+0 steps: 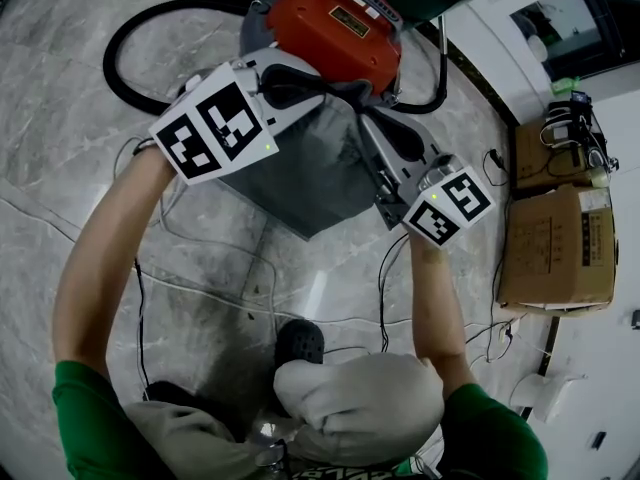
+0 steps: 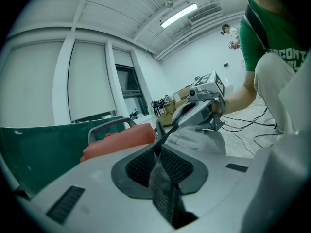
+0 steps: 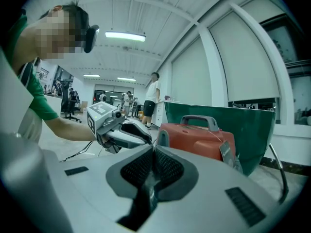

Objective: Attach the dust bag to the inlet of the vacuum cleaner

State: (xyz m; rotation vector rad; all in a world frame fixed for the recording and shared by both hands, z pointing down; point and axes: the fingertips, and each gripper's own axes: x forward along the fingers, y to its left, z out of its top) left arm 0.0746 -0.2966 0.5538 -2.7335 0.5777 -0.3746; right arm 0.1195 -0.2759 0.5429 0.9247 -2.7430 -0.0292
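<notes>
Your left gripper [image 2: 158, 152] and right gripper [image 3: 153, 153] are both pinched nearly closed on the top edge of the grey dust bag [image 1: 310, 183], hanging at 6 o'clock of the red vacuum cleaner [image 1: 335, 28]; it looks light and floppy, so hold near its mouth

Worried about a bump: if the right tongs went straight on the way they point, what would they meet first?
Probably the red vacuum cleaner, right ahead; the left tongs sit just left of that line, though depth is unclear.
</notes>
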